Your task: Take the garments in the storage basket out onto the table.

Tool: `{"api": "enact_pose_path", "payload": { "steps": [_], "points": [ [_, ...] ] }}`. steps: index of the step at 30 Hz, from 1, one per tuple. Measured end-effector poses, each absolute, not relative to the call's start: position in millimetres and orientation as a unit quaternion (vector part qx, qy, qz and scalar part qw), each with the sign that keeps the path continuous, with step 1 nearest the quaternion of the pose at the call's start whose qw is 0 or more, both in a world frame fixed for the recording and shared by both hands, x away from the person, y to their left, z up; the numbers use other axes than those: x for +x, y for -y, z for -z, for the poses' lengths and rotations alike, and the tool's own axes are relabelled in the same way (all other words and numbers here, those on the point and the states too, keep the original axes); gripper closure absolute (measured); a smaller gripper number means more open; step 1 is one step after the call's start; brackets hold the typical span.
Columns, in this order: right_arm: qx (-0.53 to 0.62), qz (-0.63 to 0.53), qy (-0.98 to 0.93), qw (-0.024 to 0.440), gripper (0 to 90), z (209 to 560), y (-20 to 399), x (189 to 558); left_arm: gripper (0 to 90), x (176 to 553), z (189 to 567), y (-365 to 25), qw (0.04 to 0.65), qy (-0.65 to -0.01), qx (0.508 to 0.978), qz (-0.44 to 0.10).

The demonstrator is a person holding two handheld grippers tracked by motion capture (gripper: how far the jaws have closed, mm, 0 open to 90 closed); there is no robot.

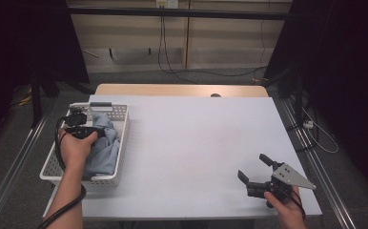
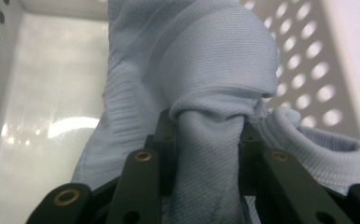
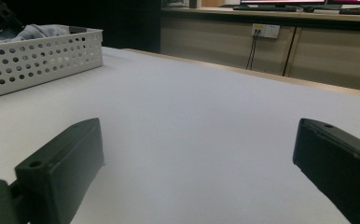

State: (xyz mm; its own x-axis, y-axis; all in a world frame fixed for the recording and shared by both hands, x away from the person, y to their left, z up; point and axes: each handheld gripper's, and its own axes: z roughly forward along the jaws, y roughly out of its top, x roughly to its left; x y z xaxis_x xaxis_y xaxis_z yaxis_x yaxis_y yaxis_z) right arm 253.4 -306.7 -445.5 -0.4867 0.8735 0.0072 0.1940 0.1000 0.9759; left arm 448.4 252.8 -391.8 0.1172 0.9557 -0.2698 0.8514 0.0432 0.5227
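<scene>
A pale blue garment (image 1: 103, 145) lies bunched in a white perforated basket (image 1: 123, 125) at the table's left edge. My left gripper (image 1: 96, 130) reaches down into the basket and is shut on a fold of the pale blue garment (image 2: 211, 135), which bulges out above the black fingers (image 2: 162, 140). A ribbed cuff or collar (image 2: 322, 147) shows at the right of the left gripper view. My right gripper (image 1: 254, 168) rests near the table's front right, held by a hand, jaws wide apart with nothing between its fingers (image 3: 61, 168).
The white table top (image 1: 196, 138) stretches between basket and right gripper. The basket (image 3: 38, 56) sits far left in the right gripper view. Cables hang on the back wall (image 1: 165, 43). Metal rails (image 1: 315, 162) run beside the table.
</scene>
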Motion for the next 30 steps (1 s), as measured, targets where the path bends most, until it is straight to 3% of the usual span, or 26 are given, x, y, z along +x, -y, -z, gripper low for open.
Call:
{"api": "enact_pose_path", "payload": {
  "steps": [13, 30],
  "points": [
    [0.398, -0.539, -0.673, 0.313, 1.1, 446, 307, 253, 69.9, 455, 346, -252, 0.322, -0.639, 0.695, -0.067],
    [0.398, -0.539, -0.672, 0.315, 1.1, 445, 309, 252, 69.7, 455, 297, -221, 0.346, -0.592, 0.726, -0.054]
  ]
}}
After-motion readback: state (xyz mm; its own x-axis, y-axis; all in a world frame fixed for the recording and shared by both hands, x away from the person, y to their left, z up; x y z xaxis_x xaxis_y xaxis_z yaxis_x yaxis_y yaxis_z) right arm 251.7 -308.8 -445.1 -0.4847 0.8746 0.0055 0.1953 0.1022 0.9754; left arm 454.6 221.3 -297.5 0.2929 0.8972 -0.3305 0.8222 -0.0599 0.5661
